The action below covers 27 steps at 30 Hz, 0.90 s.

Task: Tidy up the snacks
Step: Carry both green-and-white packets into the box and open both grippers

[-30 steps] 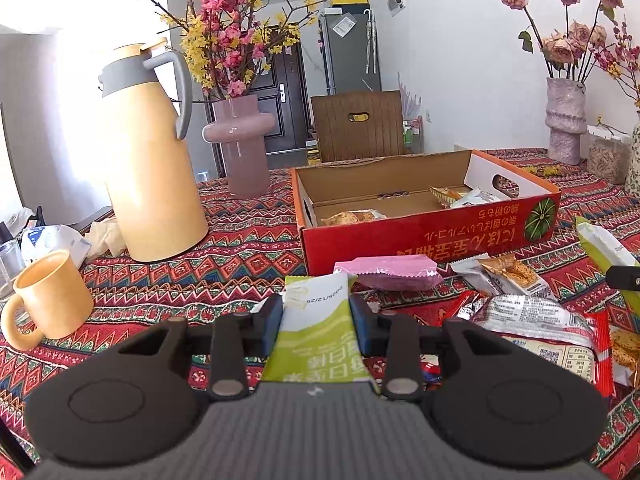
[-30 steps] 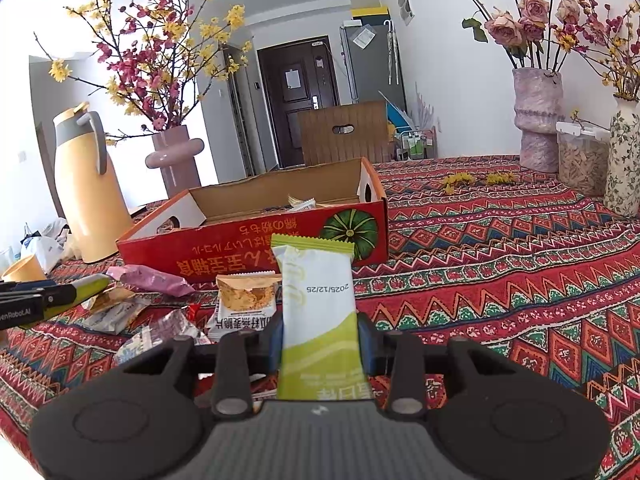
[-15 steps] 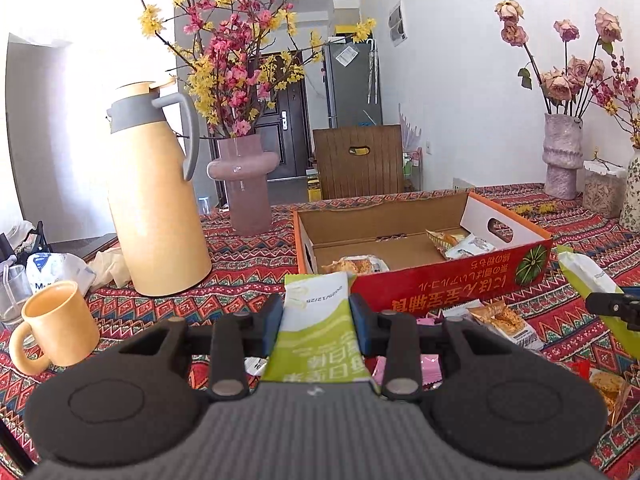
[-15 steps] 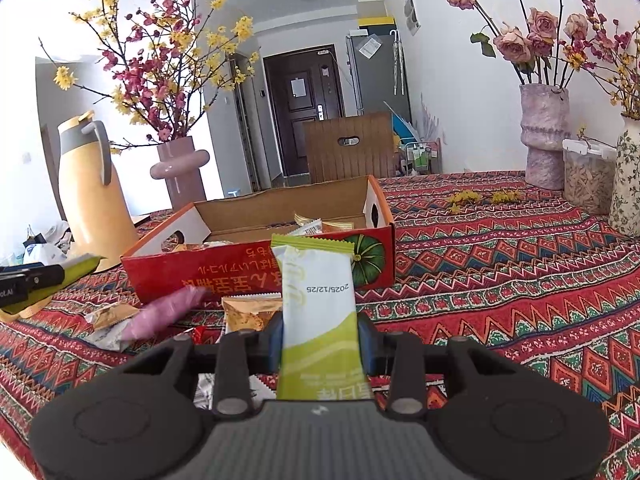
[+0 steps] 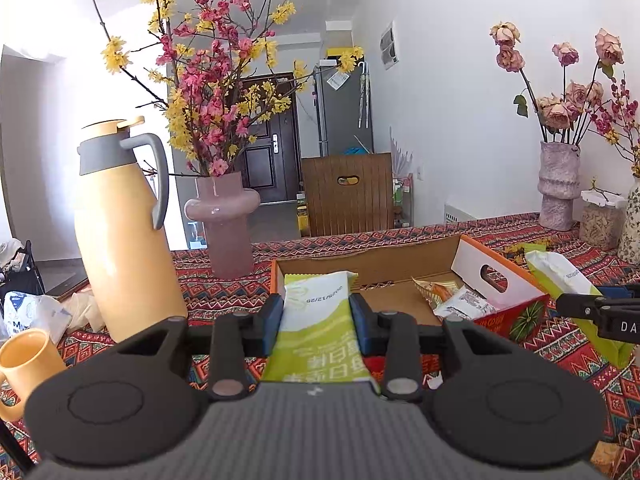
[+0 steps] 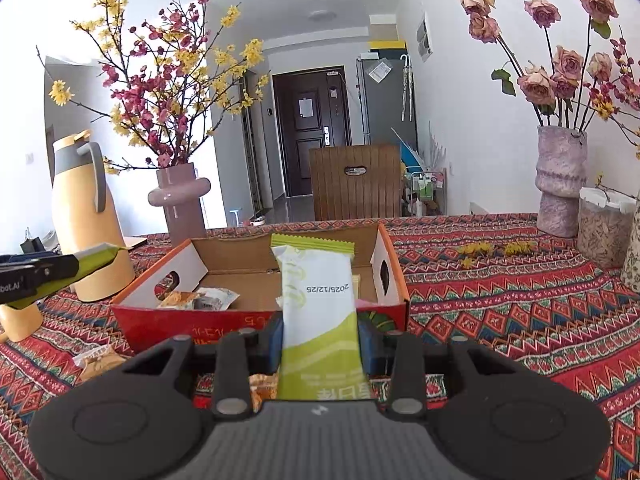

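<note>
Nearest the lens, the left gripper [image 5: 316, 316] has its fingers [image 5: 273, 316] closed on a green-and-white snack packet [image 5: 316, 332], held upright above the near edge of the snack box [image 5: 532, 308]. The right gripper [image 6: 319, 340] likewise clamps a second green-and-white packet [image 6: 318, 308], raised in front of the same red cardboard box. Loose wrapped snacks [image 6: 98, 362] lie on the tabletop [image 6: 520, 300], which wears a red patterned cloth, just before the box; their number is hard to tell. Inside the box rest a few packets [image 5: 452, 298], perhaps three. To the left stand one yellow mug [image 5: 24, 368], one yellow thermos jug [image 5: 124, 240] and one pink vase of blossom branches [image 5: 224, 220]. At the far right are a mauve vase of dried roses [image 6: 560, 184] and one lidded jar [image 6: 602, 228]. Beyond stand a wooden chair [image 6: 356, 184], a grey fridge [image 6: 384, 100] and a dark door [image 6: 312, 128].
</note>
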{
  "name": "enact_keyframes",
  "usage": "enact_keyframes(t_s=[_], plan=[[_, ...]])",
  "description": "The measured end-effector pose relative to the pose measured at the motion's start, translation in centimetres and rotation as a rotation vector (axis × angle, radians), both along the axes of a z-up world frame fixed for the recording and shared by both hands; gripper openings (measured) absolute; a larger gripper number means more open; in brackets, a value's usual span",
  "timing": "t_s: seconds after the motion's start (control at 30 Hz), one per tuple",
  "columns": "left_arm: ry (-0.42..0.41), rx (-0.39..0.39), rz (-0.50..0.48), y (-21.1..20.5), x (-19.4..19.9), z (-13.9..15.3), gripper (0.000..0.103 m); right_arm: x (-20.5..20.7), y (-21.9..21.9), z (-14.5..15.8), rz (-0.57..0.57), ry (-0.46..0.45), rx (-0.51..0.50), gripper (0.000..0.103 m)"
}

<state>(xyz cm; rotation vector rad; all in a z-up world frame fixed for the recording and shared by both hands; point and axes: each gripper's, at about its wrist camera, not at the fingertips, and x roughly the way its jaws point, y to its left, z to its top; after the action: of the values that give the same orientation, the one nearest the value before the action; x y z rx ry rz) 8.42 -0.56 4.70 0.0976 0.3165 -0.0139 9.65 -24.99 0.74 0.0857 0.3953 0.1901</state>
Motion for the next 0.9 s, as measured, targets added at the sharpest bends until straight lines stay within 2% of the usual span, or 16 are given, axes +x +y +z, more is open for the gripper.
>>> enact_keyframes(t_s=[0.53, 0.73, 0.9], plan=[[0.028, -0.028, 0.063, 0.0, 8.5, 0.0, 0.037, 9.4, 1.8, 1.0, -0.004, 0.01, -0.049, 0.036], [0.055, -0.049, 0.082, 0.2, 11.4, -1.2, 0.037, 12.7, 2.6, -0.1, -0.017, 0.039, -0.05, 0.036], [0.08, -0.058, 0.084, 0.6, 12.6, -3.0, 0.037, 13.7, 2.7, -1.8, -0.023, 0.056, -0.05, 0.036]])
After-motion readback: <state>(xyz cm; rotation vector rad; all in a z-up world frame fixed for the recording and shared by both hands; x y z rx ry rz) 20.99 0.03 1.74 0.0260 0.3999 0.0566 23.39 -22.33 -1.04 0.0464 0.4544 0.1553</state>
